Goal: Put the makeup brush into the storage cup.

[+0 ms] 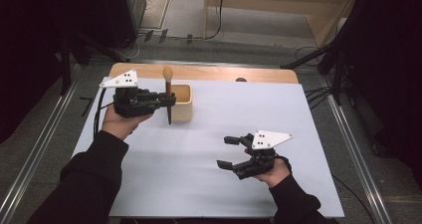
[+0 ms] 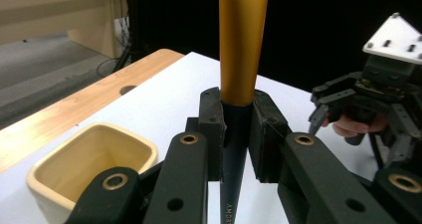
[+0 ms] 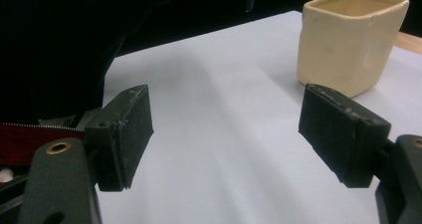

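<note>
Left gripper (image 1: pixel 166 102) clamps the makeup brush (image 2: pixel 242 59) upright by its dark handle, just beside the cream cup (image 1: pixel 182 102); your right gripper (image 1: pixel 229 153) is wide open and empty, well apart on the white table (image 1: pixel 308 184). Keep the brush vertical, centre its tip over the cup mouth, lower before releasing. Left hand (image 1: pixel 119 123) holds level, jaws pointing toward the cup.

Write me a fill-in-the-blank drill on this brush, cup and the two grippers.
1. The left gripper is shut on the ____ of the brush.
2. The brush is held ____, bristles at the top.
3. The right gripper has its jaws ____, with nothing between them.
4. The cup stands on the ____ sheet that covers the table.

Missing words: handle; upright; open; white
</note>
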Demonstrator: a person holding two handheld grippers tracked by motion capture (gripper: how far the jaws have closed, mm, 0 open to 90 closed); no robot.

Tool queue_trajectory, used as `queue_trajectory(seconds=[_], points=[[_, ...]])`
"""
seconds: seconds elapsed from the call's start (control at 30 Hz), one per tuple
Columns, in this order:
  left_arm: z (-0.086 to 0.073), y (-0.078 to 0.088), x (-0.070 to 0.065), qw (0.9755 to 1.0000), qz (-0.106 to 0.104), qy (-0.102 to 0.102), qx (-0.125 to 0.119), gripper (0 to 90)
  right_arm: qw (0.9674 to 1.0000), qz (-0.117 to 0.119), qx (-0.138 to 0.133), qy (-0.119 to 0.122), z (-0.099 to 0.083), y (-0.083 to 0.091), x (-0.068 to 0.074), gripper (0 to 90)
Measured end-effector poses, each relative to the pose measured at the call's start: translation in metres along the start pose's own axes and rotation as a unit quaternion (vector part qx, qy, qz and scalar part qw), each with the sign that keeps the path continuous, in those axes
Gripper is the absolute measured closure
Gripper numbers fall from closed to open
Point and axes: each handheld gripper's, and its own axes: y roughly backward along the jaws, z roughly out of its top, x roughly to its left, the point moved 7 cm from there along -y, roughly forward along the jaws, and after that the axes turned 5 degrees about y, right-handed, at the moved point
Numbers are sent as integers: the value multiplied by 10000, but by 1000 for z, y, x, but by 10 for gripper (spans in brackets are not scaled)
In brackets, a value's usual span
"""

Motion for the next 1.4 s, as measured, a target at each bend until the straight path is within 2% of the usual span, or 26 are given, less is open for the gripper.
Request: queue_trajectory(seconds=[0.23,0.37,0.4,0.67,0.77,0.97,1.07,1.13,1.2,1.4], points=[[14,-5,13,9998,167,4,-52,794,10000,58,15,33,1,-3,2,224],[23,-9,19,9993,348,-143,43,794,10000,-28,11,50,1,-3,2,225],[30,-10,21,9994,330,-86,-67,794,10000,-73,6,43,1,-3,1,224],[43,-19,34,9990,430,-114,-25,794,10000,-55,-20,38,2,-4,1,224],[49,-24,43,9985,519,-77,-144,794,10000,-43,-19,37,2,-4,2,224],[54,-29,49,9977,639,-84,-201,794,9999,-145,-18,85,3,-4,-1,225],[53,-33,56,9971,727,-66,-225,794,9999,-135,-39,69,3,-4,-1,225],[53,-34,57,9968,732,-91,-318,794,9999,-129,-34,79,3,-4,0,225],[52,-35,57,9970,710,-81,-312,794,9999,-105,-19,73,3,-5,1,225],[47,-42,64,9960,824,-65,-352,794,9999,-47,-1,99,3,-7,2,225]])
